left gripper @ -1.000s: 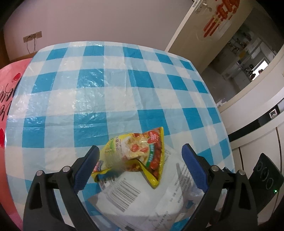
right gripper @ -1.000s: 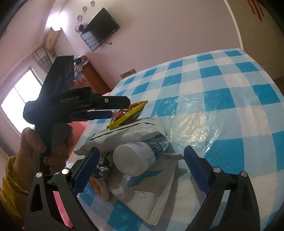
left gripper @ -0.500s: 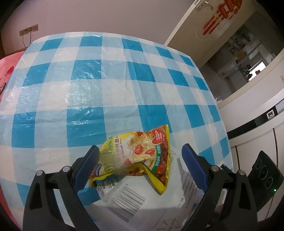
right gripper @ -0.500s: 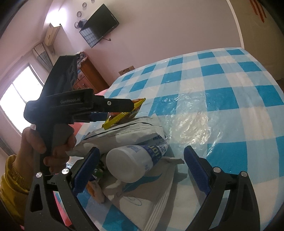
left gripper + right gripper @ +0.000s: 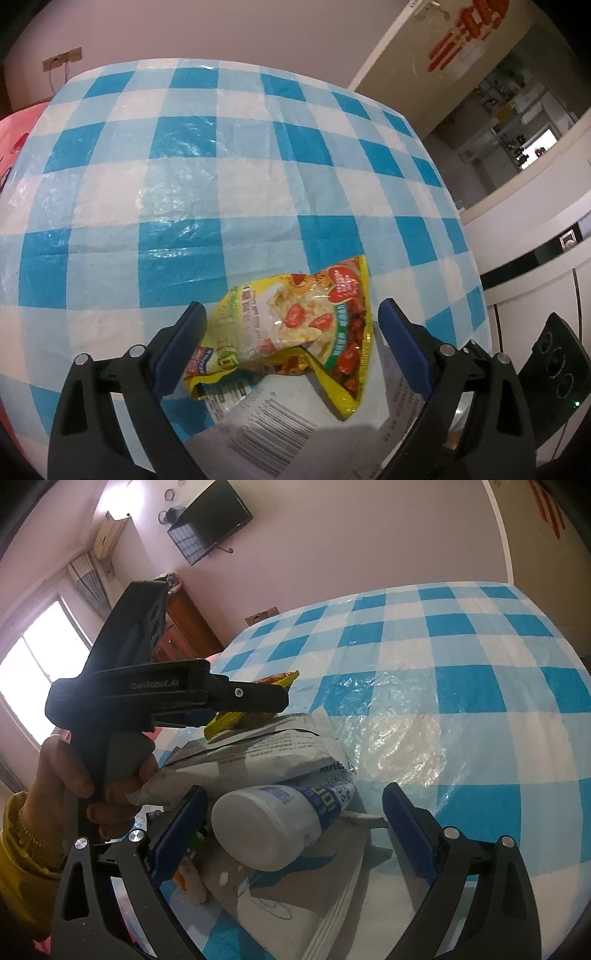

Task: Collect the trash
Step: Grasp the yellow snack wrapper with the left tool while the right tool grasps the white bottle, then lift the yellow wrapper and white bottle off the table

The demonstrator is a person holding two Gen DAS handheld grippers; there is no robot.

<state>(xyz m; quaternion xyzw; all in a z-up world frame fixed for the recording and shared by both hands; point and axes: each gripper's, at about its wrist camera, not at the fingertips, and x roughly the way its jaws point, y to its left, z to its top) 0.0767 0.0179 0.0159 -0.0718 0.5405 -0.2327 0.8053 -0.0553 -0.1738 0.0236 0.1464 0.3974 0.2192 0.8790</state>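
Trash pile: we see it gathered near one edge of the checked tablecloth, with the yellow snack wrapper on top of a grey printed mailer bag.
Lower layer: under and beside the mailer lies a white bottle on its side, resting on a stack of paper napkins.
Wrapper handling: we judge it very light, thin and crinkly, likely slippery film that folds under any squeeze; nothing fragile about it.
Where we would hold it: across the puffed middle or the crumpled lower corner, where the film stands up off the mailer, so the pads catch the wrapper alone.
Bottle handling: we judge it stiff, smooth and prone to roll; a grip across its round body suits it better than one at the cap end.
Left gripper: our fingers are spread wide on either side of the wrapper, the left pad touching or nearly touching its edge, nothing pinched.
Left hand pose: in the right wrist view the hand holds the handle with the tool roughly level above the pile, a yellow sleeve at the wrist.
Right gripper: our fingers are parted, framing the bottle without touching it, and we hold it low, aimed across the pile.
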